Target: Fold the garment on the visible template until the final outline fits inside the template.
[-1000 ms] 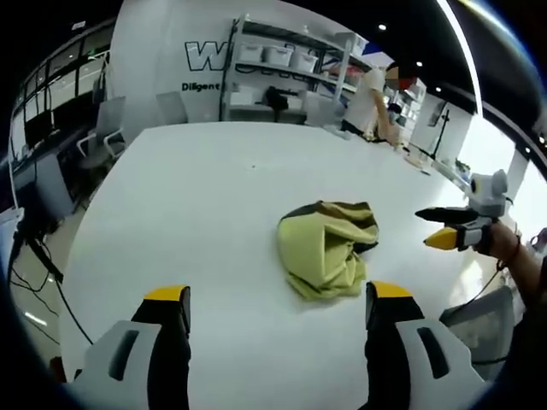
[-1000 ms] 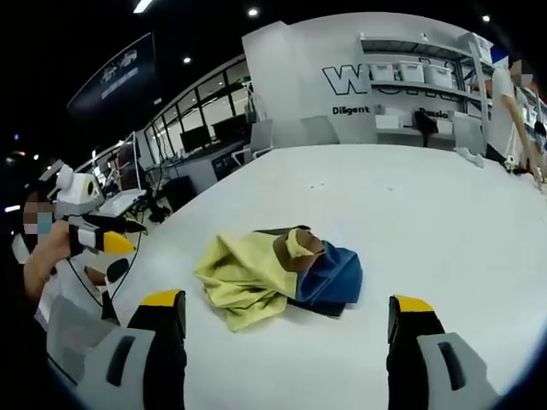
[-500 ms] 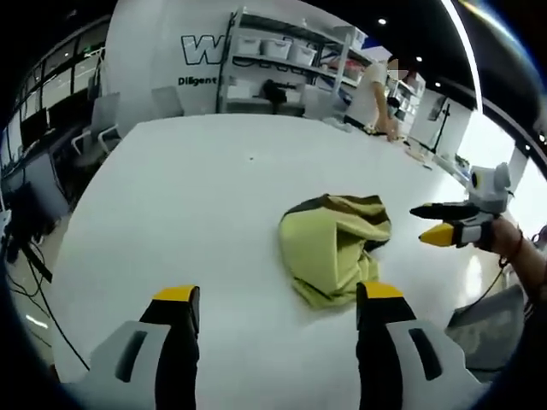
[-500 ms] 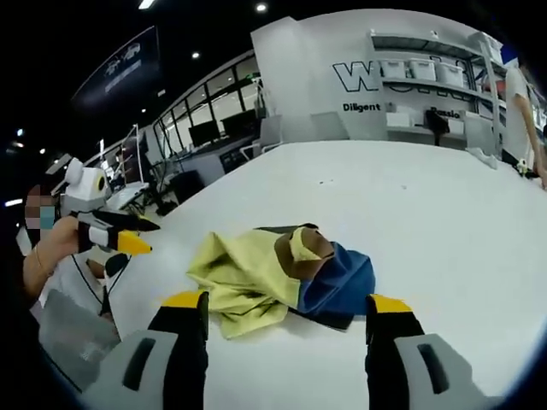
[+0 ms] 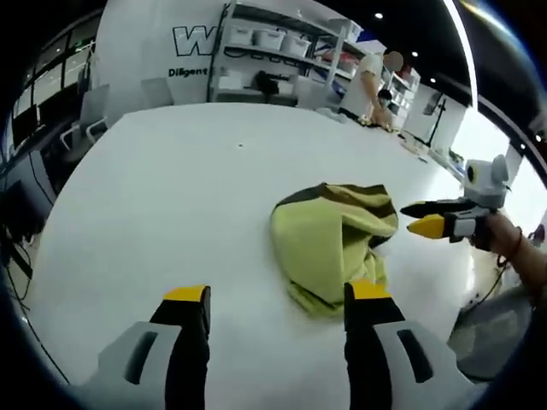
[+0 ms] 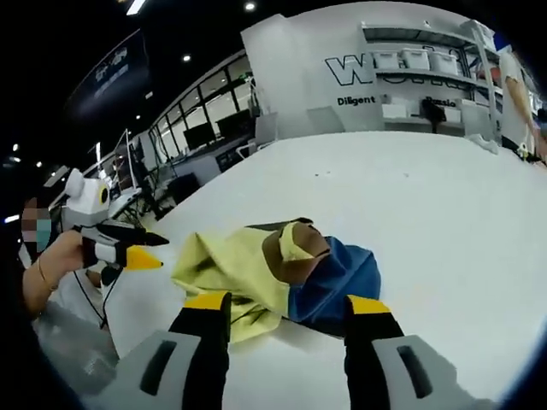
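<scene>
Now, at the white table [image 5: 154, 196]:
L gripper [image 5: 275, 299]: jaws apart, holding nothing; garment [image 5: 329, 248] lies just ahead, off its right jaw.
R gripper [image 6: 285, 307]: jaws apart, empty; garment [image 6: 273, 273] dead ahead, crumpled, between tips. Nearer tool, by my read.
Template: can't tell.
</scene>
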`<state>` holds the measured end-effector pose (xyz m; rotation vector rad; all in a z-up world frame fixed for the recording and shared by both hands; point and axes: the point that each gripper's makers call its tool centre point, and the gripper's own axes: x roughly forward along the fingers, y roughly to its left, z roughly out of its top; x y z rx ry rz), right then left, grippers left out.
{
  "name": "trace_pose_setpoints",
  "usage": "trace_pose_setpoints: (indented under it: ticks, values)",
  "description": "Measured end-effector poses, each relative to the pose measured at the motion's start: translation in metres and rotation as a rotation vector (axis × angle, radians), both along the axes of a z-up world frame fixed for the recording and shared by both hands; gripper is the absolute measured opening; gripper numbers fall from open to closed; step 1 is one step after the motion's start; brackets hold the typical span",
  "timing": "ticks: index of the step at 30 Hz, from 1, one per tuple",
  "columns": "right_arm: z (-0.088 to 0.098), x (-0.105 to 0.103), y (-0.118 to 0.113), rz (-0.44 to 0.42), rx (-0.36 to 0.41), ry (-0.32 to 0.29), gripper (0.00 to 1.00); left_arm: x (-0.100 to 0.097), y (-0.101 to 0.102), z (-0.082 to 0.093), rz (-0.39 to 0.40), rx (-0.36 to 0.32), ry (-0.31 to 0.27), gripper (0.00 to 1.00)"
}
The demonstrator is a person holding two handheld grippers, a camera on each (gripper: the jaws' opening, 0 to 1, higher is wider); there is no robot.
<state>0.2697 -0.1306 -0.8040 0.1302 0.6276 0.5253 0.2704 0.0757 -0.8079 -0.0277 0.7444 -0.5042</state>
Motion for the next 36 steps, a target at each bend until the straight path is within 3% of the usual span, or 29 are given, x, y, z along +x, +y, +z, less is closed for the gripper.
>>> trace_pose_setpoints:
  ticks: [4, 11, 19, 23, 25, 27, 29, 36]
  values:
    - [-0.005, 0.003, 0.003, 0.01, -0.007, 0.006, 0.41, 0.006, -0.001, -0.017, -0.012, 0.022, 0.009, 0.54]
    - [-0.014, 0.01, 0.008, 0.026, -0.032, 0.012, 0.31, 0.004, -0.013, -0.039, -0.03, -0.008, 0.073, 0.48]
    - [-0.019, 0.013, 0.009, 0.019, -0.033, 0.014, 0.25, 0.004, -0.02, -0.046, -0.037, -0.014, 0.089, 0.42]
    - [-0.022, 0.014, 0.011, 0.018, -0.032, 0.018, 0.18, 0.0, -0.028, -0.051, -0.047, -0.032, 0.114, 0.34]
    - [-0.022, 0.014, 0.012, 0.015, -0.026, 0.02, 0.1, -0.002, -0.036, -0.05, -0.059, -0.082, 0.129, 0.31]
    - [-0.022, 0.014, 0.014, 0.019, -0.028, 0.016, 0.01, -0.001, -0.038, -0.05, -0.06, -0.083, 0.122, 0.29]
    - [-0.024, 0.015, 0.011, 0.017, -0.072, 0.009, 0.0, -0.004, -0.041, -0.05, -0.07, -0.085, 0.128, 0.25]
    - [-0.022, 0.016, 0.01, 0.027, -0.079, -0.002, 0.0, -0.008, -0.051, -0.05, -0.096, -0.092, 0.13, 0.13]
